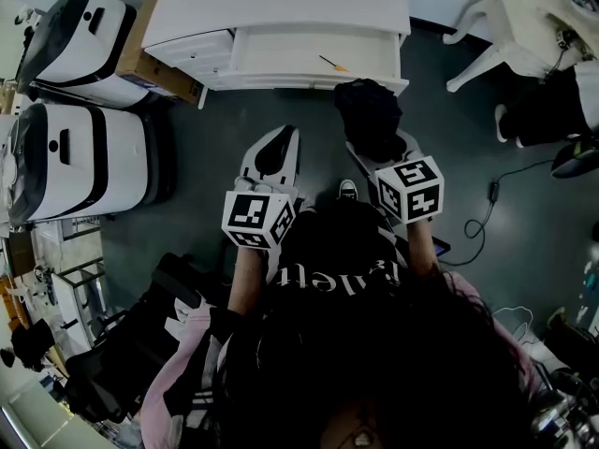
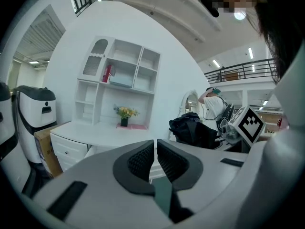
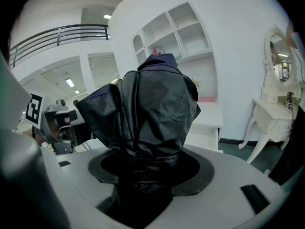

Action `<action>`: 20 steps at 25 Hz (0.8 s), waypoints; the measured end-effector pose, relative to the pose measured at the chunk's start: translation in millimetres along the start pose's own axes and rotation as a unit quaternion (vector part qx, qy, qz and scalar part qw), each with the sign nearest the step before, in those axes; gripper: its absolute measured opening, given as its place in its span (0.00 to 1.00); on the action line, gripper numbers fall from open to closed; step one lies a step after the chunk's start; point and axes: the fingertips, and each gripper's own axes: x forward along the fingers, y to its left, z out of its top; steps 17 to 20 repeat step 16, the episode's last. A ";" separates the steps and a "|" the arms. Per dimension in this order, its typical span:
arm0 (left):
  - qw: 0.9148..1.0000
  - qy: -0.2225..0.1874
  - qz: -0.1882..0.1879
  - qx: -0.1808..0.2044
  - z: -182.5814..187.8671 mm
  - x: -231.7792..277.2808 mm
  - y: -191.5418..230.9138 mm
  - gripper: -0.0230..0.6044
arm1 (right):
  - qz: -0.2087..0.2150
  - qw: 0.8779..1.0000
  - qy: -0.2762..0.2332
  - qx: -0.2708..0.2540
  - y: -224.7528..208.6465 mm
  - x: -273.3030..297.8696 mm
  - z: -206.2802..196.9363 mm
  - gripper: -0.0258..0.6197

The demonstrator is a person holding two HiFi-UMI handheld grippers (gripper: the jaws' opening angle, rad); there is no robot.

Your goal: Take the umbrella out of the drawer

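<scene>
A folded black umbrella is held up in front of the open white drawer, with my right gripper shut on its lower part. In the right gripper view the umbrella fills the middle and rises from between the jaws, hiding the pads. My left gripper hangs to the left of it over the dark floor, shut with nothing between its pads. In the left gripper view the umbrella shows to the right, beside the right gripper's marker cube.
The drawer belongs to a white desk; a small orange-tipped stick lies inside it. A cardboard box and two white machines stand at the left. A white chair and floor cables are at the right.
</scene>
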 end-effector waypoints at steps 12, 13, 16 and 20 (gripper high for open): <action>1.000 -0.011 -0.020 0.001 3.9 -20.9 11.2 0.08 | -0.013 1.000 -0.003 0.009 28.6 1.0 0.1 0.48; 1.000 -0.012 -0.021 0.001 4.3 -21.8 12.1 0.08 | -0.014 1.000 -0.003 0.009 30.0 1.4 0.5 0.48; 1.000 -0.014 -0.024 0.001 5.6 -23.8 13.9 0.08 | -0.016 1.000 -0.002 0.009 32.7 3.0 1.3 0.48; 1.000 -0.014 -0.024 0.001 5.6 -23.8 13.9 0.08 | -0.016 1.000 -0.002 0.009 32.7 3.0 1.3 0.48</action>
